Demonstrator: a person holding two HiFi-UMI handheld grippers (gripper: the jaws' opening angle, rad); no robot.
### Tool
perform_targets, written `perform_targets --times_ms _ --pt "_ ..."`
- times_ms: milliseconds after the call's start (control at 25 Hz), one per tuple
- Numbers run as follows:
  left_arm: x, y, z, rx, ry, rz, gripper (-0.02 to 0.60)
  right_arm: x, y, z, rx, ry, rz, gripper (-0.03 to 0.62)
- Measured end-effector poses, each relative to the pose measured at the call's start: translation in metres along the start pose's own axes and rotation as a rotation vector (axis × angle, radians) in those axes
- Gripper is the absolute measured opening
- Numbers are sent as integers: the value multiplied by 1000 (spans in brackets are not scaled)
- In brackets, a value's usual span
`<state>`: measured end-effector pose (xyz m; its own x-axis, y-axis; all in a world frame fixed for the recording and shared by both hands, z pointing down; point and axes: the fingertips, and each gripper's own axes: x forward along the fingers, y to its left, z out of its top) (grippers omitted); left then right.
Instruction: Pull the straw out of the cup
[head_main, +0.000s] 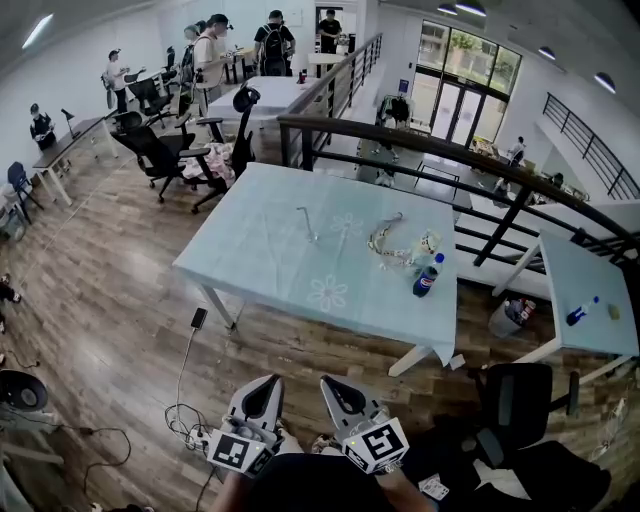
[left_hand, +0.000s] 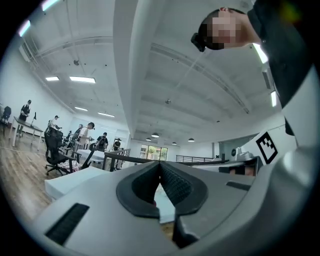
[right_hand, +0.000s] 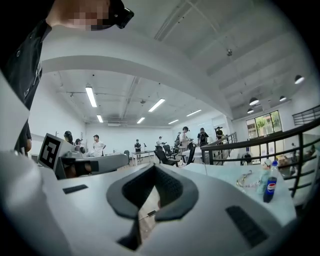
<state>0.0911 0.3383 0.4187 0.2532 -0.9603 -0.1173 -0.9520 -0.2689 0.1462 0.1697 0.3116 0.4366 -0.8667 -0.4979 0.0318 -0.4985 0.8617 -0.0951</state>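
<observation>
Seen from the head camera, the left gripper (head_main: 268, 385) and the right gripper (head_main: 332, 385) sit side by side at the bottom of the picture. Each is pale grey with a black-and-white square marker cube at its rear. Both hang above a brown wooden plank floor (head_main: 110, 300) and point forward.

In the left gripper view, the left gripper (left_hand: 160, 165) has its dark ribbed pads meeting at the tips, with nothing between them. In the right gripper view, the right gripper (right_hand: 154, 167) is likewise closed, tip against tip, and empty.

Well ahead of both grippers stands a long table covered in a pale blue cloth with white flower prints (head_main: 260, 265). Neither gripper touches it.

On the cloth, straight ahead of the grippers and far beyond them, lies a thin pale bent straw (head_main: 306, 223), flat and alone. It is too small for the material to be made out.

Further right, ahead of the right gripper, lies a tangle of clear and pale items (head_main: 385, 243). Just beside the tangle stands an upright dark cola bottle with a blue label (head_main: 428, 276). The right gripper view shows that bottle (right_hand: 270, 182) off to the right of the jaws, with a small pale container (right_hand: 263, 181) touching or nearly touching it. Whether that container is the cup cannot be told.

A black office chair (head_main: 515, 400) stands close to the right of the right gripper. A dark phone on a white cable (head_main: 199, 318) lies on the floor ahead of the left gripper.
</observation>
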Motion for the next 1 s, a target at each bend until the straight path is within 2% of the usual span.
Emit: perform_targets --times_ms 120,320,600,1000 --pt "0 -2 -4 8 18 2 12 0 0 1 1 -5 6 8" --pt "-5 -4 2 -3 -9 12 12 0 7 2 37 -22 32 9" --pt "-12 21 -8 -38 11 56 12 16 9 -2 48 -13 45 9" --pt "21 67 -11 -34 25 10 12 67 -7 -17 77 33 7 9"
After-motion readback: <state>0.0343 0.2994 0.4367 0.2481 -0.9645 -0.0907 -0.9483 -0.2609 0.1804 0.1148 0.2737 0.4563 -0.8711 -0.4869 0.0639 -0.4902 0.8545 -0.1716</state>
